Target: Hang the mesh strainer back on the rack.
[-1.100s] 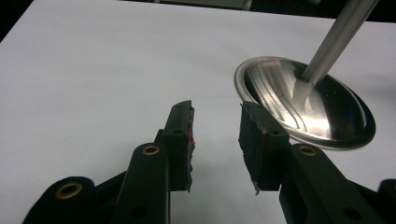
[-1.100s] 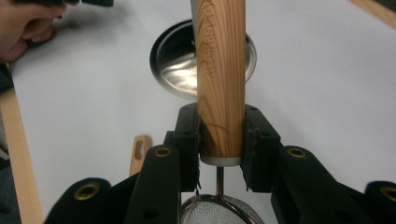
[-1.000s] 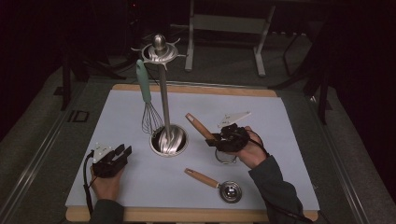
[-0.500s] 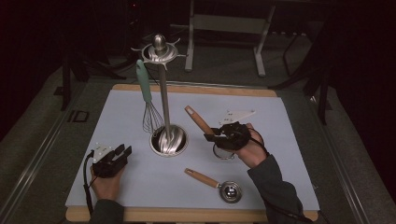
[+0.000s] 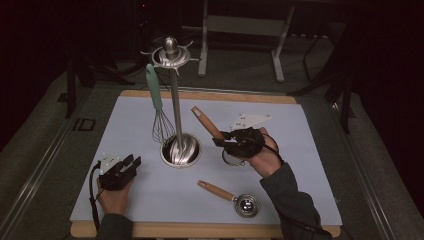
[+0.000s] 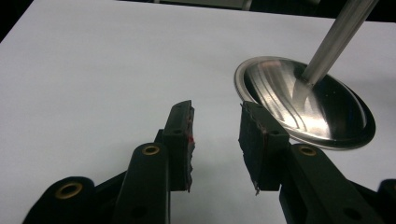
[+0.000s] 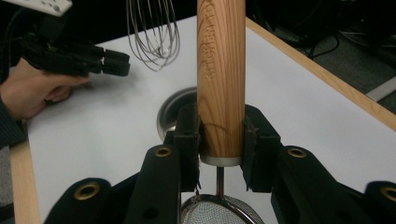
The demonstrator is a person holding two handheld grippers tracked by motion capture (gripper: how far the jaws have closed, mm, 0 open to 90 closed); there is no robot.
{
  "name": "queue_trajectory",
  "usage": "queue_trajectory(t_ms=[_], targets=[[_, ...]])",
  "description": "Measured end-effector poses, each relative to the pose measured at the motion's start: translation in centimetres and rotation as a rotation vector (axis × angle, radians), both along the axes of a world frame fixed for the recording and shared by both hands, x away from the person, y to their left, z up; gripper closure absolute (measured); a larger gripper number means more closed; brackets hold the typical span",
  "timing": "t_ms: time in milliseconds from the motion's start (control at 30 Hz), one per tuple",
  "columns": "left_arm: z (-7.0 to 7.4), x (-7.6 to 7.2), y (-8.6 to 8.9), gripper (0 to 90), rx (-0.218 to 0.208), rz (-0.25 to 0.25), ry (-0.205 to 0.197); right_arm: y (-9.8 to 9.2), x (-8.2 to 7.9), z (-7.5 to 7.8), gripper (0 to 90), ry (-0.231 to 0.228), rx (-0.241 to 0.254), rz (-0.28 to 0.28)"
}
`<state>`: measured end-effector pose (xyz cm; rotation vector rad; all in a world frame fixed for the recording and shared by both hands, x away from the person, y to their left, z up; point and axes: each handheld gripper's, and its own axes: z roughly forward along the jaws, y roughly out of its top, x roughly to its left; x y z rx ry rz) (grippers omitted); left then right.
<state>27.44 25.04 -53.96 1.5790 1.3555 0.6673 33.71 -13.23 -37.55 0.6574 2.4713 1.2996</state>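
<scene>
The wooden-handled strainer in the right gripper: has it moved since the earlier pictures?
Yes. The strainer, clamped in the right gripper, has risen; its handle tip has climbed up the picture against the stand's fixed base.

This looks like a recording lab or a test room, not a real kitchen. The room around is very dark, and only the table is lit. It has a pale blue mat with a wooden edge, arranged like a stage. Behind it stand grey metal frame legs on a grey carpet floor, and black cables lie there (seen in the right gripper view). The kitchen things, such as the steel utensil stand with a whisk, are laid out as props.
</scene>
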Motion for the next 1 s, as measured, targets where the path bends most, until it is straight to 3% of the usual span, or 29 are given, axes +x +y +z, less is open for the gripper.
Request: queue_trajectory(t_ms=[800, 1000], targets=[[0.0, 0.0, 0.0, 65.0, 0.001, 0.0, 0.001, 0.1, -0.8, 2.8, 71.2, -0.08, 0.105, 0.003], [0.0, 0.0, 0.0, 65.0, -0.001, 0.0, 0.002, 0.1, -1.0, 3.4, 71.2, -0.089, 0.111, 0.023]])
